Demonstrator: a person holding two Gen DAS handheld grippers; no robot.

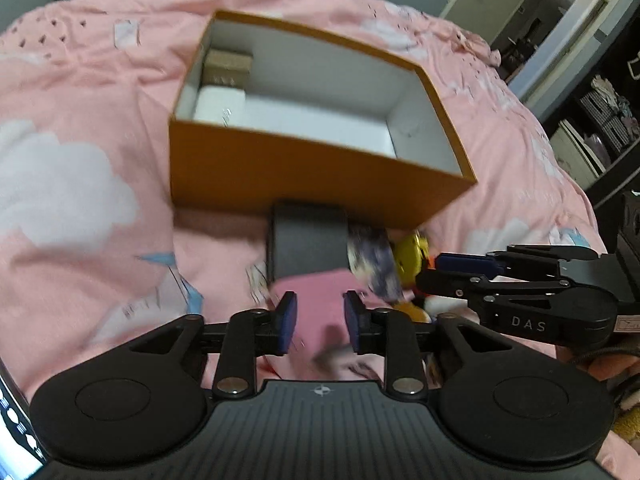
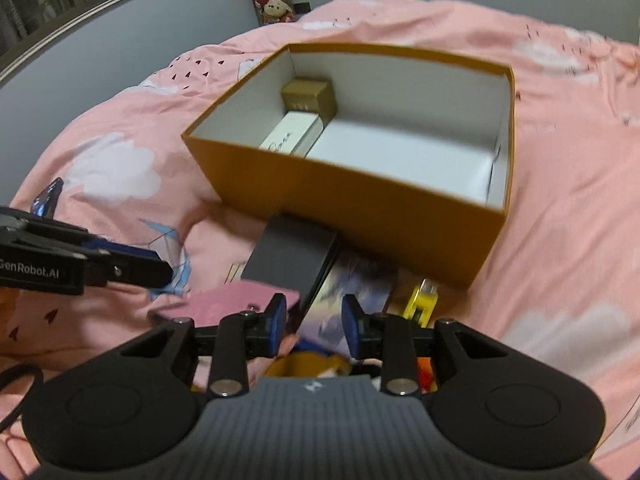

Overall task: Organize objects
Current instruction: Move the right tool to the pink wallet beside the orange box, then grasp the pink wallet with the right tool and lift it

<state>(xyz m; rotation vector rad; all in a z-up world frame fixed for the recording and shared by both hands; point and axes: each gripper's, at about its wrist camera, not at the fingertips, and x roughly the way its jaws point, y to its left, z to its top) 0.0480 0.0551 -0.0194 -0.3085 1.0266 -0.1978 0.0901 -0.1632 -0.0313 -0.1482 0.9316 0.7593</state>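
both claws empty over a crowded pile, box half filled

nearest to me, the left claw (image 1: 320,322) stands narrowly parted with nothing between its pads, hanging over a pink flat item (image 1: 316,300) on the bed (image 1: 80,184). the right claw (image 2: 314,322) is also narrowly parted and empty, above a blurred patterned card or packet (image 2: 352,288). i judge the risk starts here: the pile is tight, with a dark grey box (image 1: 306,240) touching the pink item and the patterned thing, and a yellow toy (image 2: 422,300) just beside. a narrow gap could catch two things together or push one under the quilt folds. the two claws are also near each other and could collide. beyond, the orange box (image 1: 312,176) sits on soft bedding with a white box (image 2: 294,134) and a gold box (image 2: 308,96) in its far-left corner; a nudge to its near wall could shift it.
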